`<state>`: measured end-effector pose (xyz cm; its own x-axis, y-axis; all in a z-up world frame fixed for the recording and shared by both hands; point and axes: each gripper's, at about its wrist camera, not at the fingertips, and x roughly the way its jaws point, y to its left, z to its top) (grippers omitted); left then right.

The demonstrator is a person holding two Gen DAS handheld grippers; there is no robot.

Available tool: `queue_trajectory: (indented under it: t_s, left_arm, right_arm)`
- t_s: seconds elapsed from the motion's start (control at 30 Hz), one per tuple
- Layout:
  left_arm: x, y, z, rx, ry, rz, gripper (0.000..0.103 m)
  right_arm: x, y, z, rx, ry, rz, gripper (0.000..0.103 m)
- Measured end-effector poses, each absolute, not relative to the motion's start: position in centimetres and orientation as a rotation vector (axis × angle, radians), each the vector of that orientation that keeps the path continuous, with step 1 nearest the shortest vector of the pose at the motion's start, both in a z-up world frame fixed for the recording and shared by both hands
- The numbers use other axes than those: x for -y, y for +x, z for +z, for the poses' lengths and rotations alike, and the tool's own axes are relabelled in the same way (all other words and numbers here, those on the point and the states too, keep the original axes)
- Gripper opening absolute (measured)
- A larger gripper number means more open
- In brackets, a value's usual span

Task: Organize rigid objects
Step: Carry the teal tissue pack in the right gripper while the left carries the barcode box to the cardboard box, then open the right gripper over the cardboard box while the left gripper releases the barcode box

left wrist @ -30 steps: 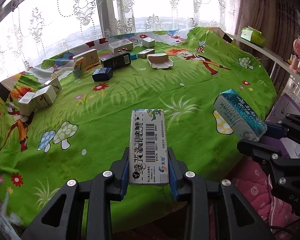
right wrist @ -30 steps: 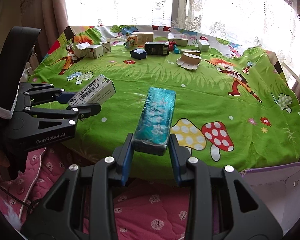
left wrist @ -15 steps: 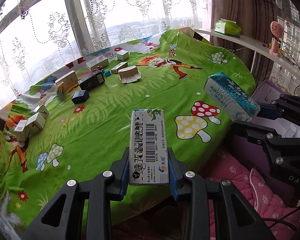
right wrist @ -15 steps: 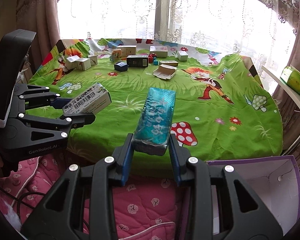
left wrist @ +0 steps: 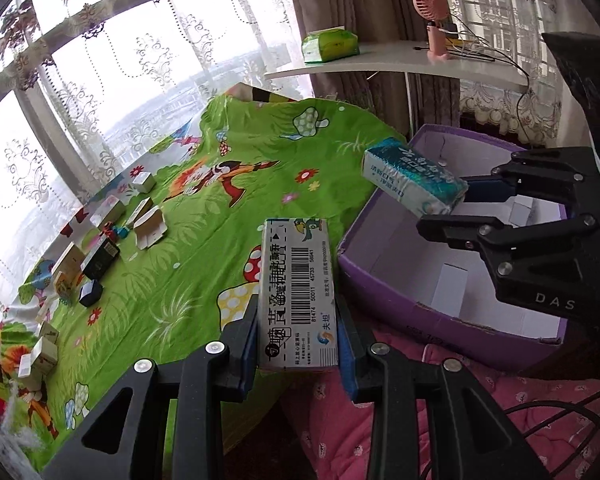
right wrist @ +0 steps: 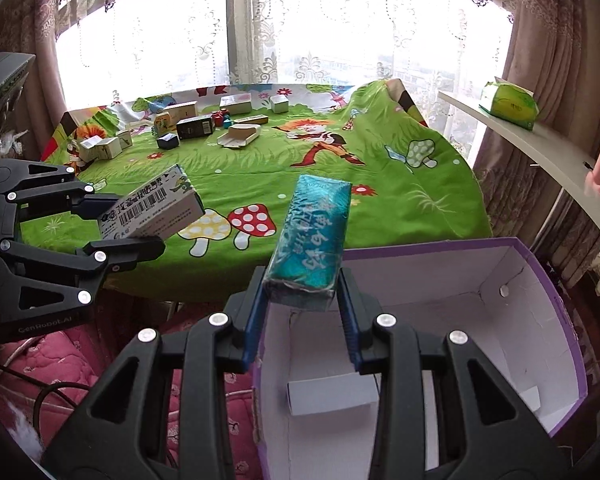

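My left gripper is shut on a white barcode box, held in the air over the table's near edge; it also shows in the right wrist view. My right gripper is shut on a teal box, held above the near-left rim of an open purple carton with a white inside. In the left wrist view the teal box hangs over that carton.
Several small boxes lie at the far side of the green cartoon tablecloth. A white shelf on the right carries a green tissue pack and a pink fan. Pink quilt lies below.
Both grippers have pulled back from the table and swung right with their boxes. The purple carton has come into view under the right gripper.
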<state>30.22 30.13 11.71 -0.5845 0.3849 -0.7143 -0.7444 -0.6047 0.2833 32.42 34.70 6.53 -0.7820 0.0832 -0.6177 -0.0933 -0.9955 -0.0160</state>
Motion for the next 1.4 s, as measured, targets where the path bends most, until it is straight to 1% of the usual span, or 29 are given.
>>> queue_trajectory:
  t_s: [0.23,0.47,0.6,0.7,0.73,0.77,0.8,0.83,0.87,0.93,0.97,1.07,1.17,1.23,1.33,1.4]
  left_arm:
    - [-35.8,33.0,11.3,-0.841,-0.723,2.007,0.034]
    - [-40.2,34.2,10.2,-0.855,-0.701,1.879,0.034]
    - [-41.6,34.0,9.9,-0.782,-0.73,1.821,0.034]
    - [-41.9,33.6,9.5,-0.654,-0.761,1.737,0.035]
    - [-41.8,33.4,9.3,-0.62,-0.783,1.701,0.037]
    - [-41.7,33.0,9.0,-0.607,-0.816,1.679,0.045]
    - [-41.3,32.7,8.8,-0.6,-0.848,1.684,0.055]
    - [-40.7,32.1,8.8,-0.585,-0.865,1.712,0.058]
    - [-39.8,31.5,8.8,-0.562,-0.87,1.752,0.061]
    - [-37.3,29.2,9.1,-0.494,-0.89,1.844,0.064]
    - [-35.7,27.8,9.2,-0.46,-0.909,1.901,0.067]
    - [-29.9,23.4,8.9,-0.374,-0.983,2.118,0.072]
    - [-23.5,19.0,8.2,-0.314,-1.083,2.362,0.074]
    - [-18.7,15.8,7.7,-0.197,-1.183,2.482,0.075]
    - [-12.2,11.9,6.8,0.042,-1.314,2.615,0.077]
    - [-8.7,10.1,6.4,0.155,-1.364,2.674,0.078]
  right_arm:
    - [-39.0,34.5,5.6,-0.091,-1.007,2.749,0.038]
    - [-42.5,35.9,5.1,-0.08,-1.018,2.613,0.038]
    - [-44.4,36.6,5.0,-0.076,-1.029,2.538,0.038]
    - [-45.4,36.7,5.1,-0.065,-1.043,2.496,0.039]
    - [-45.7,36.5,5.1,-0.056,-1.056,2.473,0.042]
    - [-45.9,36.3,4.9,-0.046,-1.081,2.439,0.047]
    - [-46.1,35.9,4.9,-0.035,-1.095,2.402,0.064]
    - [-46.1,35.7,5.0,-0.029,-1.086,2.367,0.078]
    - [-46.0,35.4,5.2,-0.034,-1.07,2.349,0.081]
    - [-45.2,34.4,5.9,-0.059,-1.065,2.4,0.081]
    - [-44.4,33.6,6.3,-0.061,-1.066,2.436,0.081]
    - [-41.1,30.2,7.1,-0.063,-1.086,2.564,0.085]
    - [-37.1,25.3,7.4,-0.088,-1.143,2.716,0.089]
    - [-34.2,21.3,7.1,-0.086,-1.174,2.806,0.091]
    - [-30.2,14.2,5.9,-0.06,-1.236,2.876,0.092]
    - [-28.3,9.0,4.7,-0.079,-1.296,2.877,0.092]
